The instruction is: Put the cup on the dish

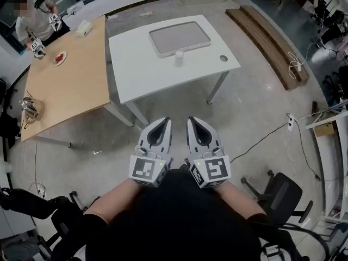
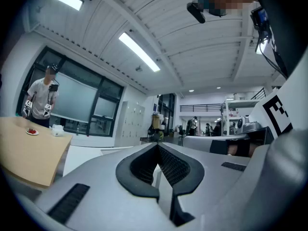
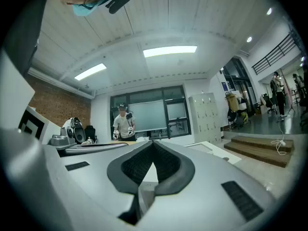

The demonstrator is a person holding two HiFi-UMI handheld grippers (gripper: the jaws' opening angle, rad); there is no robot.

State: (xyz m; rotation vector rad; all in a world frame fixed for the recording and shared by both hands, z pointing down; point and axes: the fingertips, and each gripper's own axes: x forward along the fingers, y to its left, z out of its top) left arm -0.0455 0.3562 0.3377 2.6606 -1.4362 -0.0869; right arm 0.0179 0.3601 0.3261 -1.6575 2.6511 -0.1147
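cup (image 1: pixel 179 54): small, white, upright on the white surface (image 1: pixel 141 72). Sits just off the dish's near rim, outside it.
dish (image 1: pixel 179 37): flat grey rectangle with a white rim and rounded corners, on the far half of the surface. Nothing in it.
left claw (image 1: pixel 163 122): level, held low in front of the person's body, over the floor (image 1: pixel 244 113) and short of the surface's near edge. Ribbed black pads (image 2: pixel 175 166) are pressed together at the tips, nothing pinched.
right claw (image 1: pixel 193 120): just beside the left one, same height, aimed the same way. Pads (image 3: pixel 168 161) meet at the tips, nothing between them.
cup vs claws: well apart. Cup is ahead of both, roughly on the line that runs between them, past a strip of floor and the bare near part of the surface. Neither claw is over the surface.
hole (image 1: pixel 223 58): round, in the surface, right of the cup and near the right edge.
wood surface (image 1: pixel 65 91): left of the white one. Carries a plate (image 1: pixel 60 58) with something red, a white box (image 1: pixel 84 28) and a metal kettle (image 1: pixel 30 109).
other person (image 1: pixel 33 22): stands at the far left corner of the wood surface.
chair (image 1: pixel 283 194): dark, on the floor to the right of the right claw.
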